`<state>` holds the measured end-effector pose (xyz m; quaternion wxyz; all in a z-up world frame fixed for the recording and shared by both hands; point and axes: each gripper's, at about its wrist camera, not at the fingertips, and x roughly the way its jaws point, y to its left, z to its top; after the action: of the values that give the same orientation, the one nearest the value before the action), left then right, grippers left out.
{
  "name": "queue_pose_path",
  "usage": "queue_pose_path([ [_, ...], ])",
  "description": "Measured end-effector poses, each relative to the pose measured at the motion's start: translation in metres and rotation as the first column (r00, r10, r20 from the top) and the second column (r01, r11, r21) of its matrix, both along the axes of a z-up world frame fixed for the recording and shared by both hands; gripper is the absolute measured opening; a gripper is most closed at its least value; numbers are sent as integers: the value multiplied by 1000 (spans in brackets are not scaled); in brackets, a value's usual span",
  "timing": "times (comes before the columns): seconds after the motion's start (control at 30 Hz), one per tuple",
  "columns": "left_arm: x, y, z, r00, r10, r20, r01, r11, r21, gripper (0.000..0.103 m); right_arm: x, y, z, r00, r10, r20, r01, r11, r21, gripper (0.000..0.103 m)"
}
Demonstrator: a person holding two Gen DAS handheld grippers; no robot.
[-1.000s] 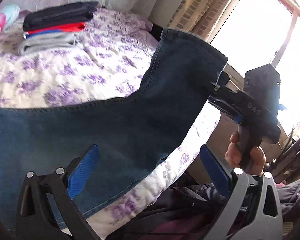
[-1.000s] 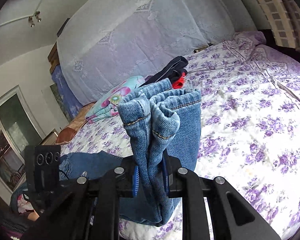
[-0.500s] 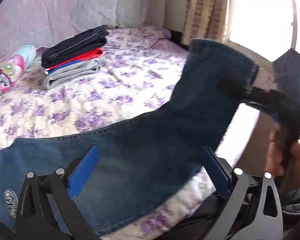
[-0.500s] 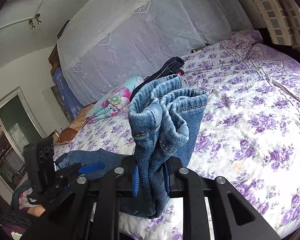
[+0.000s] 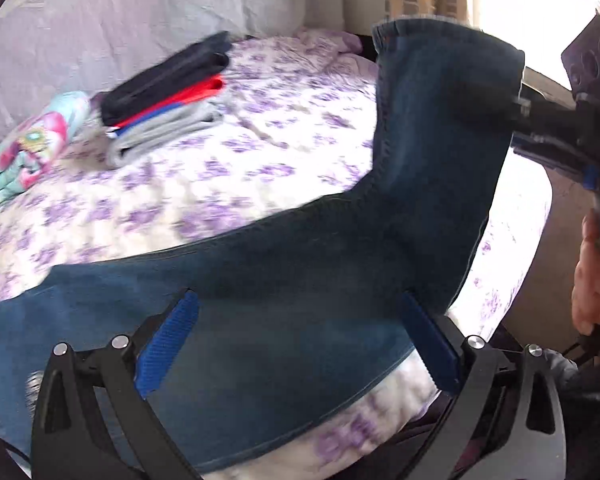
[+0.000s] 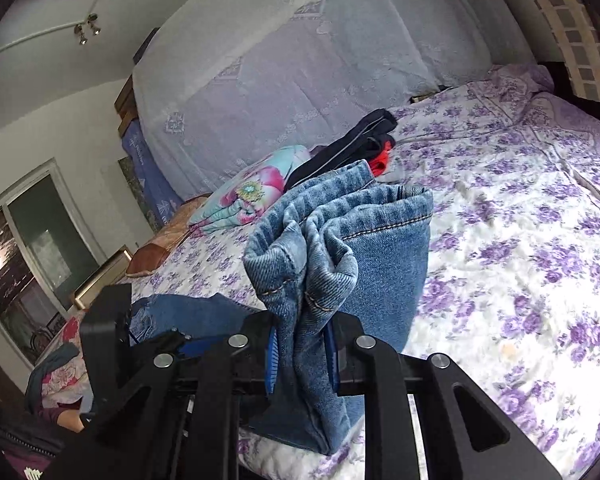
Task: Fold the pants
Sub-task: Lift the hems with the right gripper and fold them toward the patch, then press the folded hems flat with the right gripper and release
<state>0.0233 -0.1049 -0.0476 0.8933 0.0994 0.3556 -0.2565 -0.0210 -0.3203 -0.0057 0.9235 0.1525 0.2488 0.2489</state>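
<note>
In the left wrist view much is blurred, and the waist end of the jeans (image 5: pixel 284 300) runs out of the picture at the lower left, so we cannot see it whole. The far side of the lifted cuff hides the tips of the right tongs (image 6: pixel 302 354) there; in the right wrist view we see them closed tight on the bunched hems. The left tongs (image 5: pixel 300 344) stand wide, with the denim lying behind and below them; we cannot tell if they touch it.

The jeans lie along the near edge of the bed (image 5: pixel 260 152), the long axis going from lower left toward the right, where the leg end bends upward, hems pointing to the ceiling.

The bed carries a white cover with purple flowers. Near the headboard (image 6: pixel 320 80), which has a lace cloth over it, rests a stack of folded clothes (image 5: pixel 168 96) beside a flowered pillow (image 5: pixel 24 152). A bright window (image 5: pixel 540 12) is at the right.
</note>
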Motion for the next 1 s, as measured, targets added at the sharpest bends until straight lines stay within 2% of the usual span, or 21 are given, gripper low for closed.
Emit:
queue_pose_path([
  [0.07, 2, 30, 8, 997, 71, -15, -72, 997, -34, 98, 5, 32, 4, 997, 71, 7, -71, 996, -56, 19],
  [0.17, 9, 89, 13, 976, 209, -67, -215, 972, -91, 98, 16, 86, 2, 986, 168, -9, -168, 973, -161, 19],
  [0.27, 4, 137, 7, 939, 328, -105, -338, 936, -99, 98, 27, 138, -15, 967, 250, -54, -256, 932, -255, 19],
  [0.33, 3, 164, -6, 907, 375, -190, -401, 907, -124, 98, 32, 166, -33, 947, 303, -105, -320, 901, -292, 19],
  [0.4, 2, 178, -19, 886, 392, -247, -434, 889, -147, 98, 33, 184, -51, 926, 345, -151, -376, 871, -316, 19],
  [0.5, -3, 178, -23, 894, 390, -221, -426, 893, -146, 98, 30, 194, -67, 913, 363, -184, -406, 845, -348, 20],
  [0.57, -6, 177, -24, 898, 386, -214, -420, 896, -146, 98, 27, 195, -67, 903, 387, -187, -430, 832, -351, 23],
  [0.63, -6, 178, -23, 900, 377, -217, -415, 894, -167, 98, 22, 195, -63, 894, 412, -175, -447, 814, -371, 35],
  [0.67, -6, 180, -22, 904, 366, -221, -407, 895, -181, 98, 18, 194, -60, 894, 419, -160, -447, 806, -388, 49],
  [0.7, -8, 180, -19, 908, 355, -221, -398, 897, -194, 98, 11, 194, -55, 894, 427, -133, -442, 802, -401, 59],
  [0.77, -9, 176, -16, 918, 343, -202, -379, 906, -187, 98, 0, 190, -47, 888, 448, -108, -452, 802, -391, 59],
  [0.87, -8, 165, -24, 920, 344, -190, -366, 926, -95, 98, 1, 182, -35, 892, 442, -95, -444, 818, -366, 57],
  [0.93, -8, 163, -29, 918, 353, -179, -369, 927, -66, 98, 11, 185, -37, 887, 441, -132, -458, 815, -355, 47],
  [1.0, -9, 161, -29, 920, 357, -163, -369, 928, -47, 98, 21, 197, -45, 873, 452, -183, -487, 792, -368, 37],
])
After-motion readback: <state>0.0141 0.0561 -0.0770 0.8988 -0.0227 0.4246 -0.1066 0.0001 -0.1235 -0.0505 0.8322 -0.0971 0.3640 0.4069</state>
